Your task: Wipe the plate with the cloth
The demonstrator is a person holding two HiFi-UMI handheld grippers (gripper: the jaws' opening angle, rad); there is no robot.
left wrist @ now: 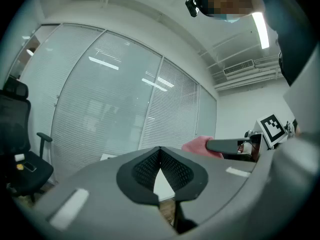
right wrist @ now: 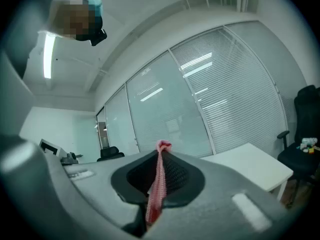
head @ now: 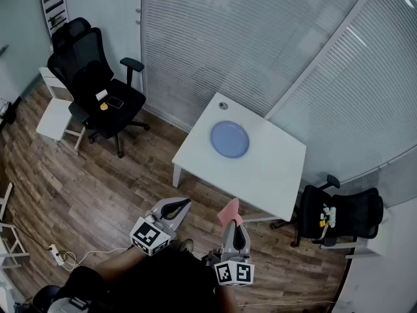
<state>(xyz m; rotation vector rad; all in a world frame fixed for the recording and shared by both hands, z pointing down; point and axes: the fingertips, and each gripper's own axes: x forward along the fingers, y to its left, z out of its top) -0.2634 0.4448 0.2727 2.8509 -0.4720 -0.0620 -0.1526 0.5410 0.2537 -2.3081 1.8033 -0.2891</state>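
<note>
White table (head: 277, 168) w/ blue plate (head: 229, 139)

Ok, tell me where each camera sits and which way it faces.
Head view: on the head, looking steeply down at table and plate; left gripper and right gripper show.
Left gripper view: on the left gripper, level toward the blinds; its shut jaws show.
Right gripper view: on the right gripper, level toward blinds; its jaws grip the cloth.
Shared: the cloth appears in all three.
</note>
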